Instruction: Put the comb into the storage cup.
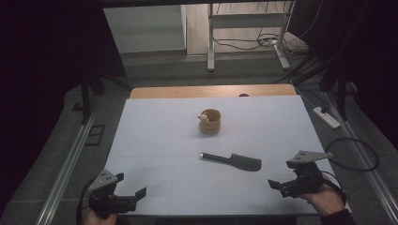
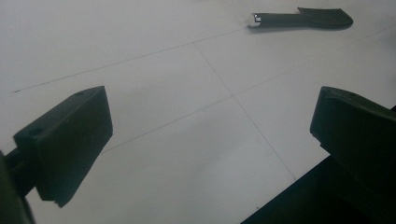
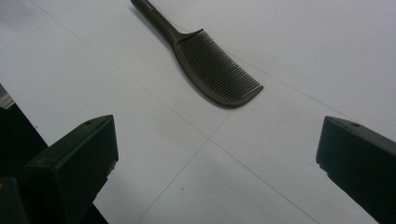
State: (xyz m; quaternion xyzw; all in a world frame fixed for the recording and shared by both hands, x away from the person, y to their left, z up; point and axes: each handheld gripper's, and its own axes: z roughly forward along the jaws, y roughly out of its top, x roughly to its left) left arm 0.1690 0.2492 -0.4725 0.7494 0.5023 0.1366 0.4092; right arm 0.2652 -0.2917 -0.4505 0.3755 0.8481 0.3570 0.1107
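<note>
A dark brown comb [image 1: 233, 161] lies flat on the white table [image 1: 155, 126], handle to the left and teeth to the right. Behind it stands a short tan wooden cup [image 1: 210, 122] with a small pale figure on its rim. My left gripper [image 1: 130, 184] is at the front left corner, open and holding nothing. The left gripper view has its jaws [image 2: 210, 126] wide apart over bare table, with the comb [image 2: 299, 18] far off at the top. My right gripper [image 1: 281, 182] is open at the front right. Its own view [image 3: 217, 149] has the comb [image 3: 210, 70] just ahead of the jaws.
A wooden strip [image 1: 211, 90] runs along the table's far edge. Dark curtains flank both sides. Cables and a power strip [image 1: 326, 117] lie on the floor to the right, and a metal stand [image 1: 244, 28] is at the back.
</note>
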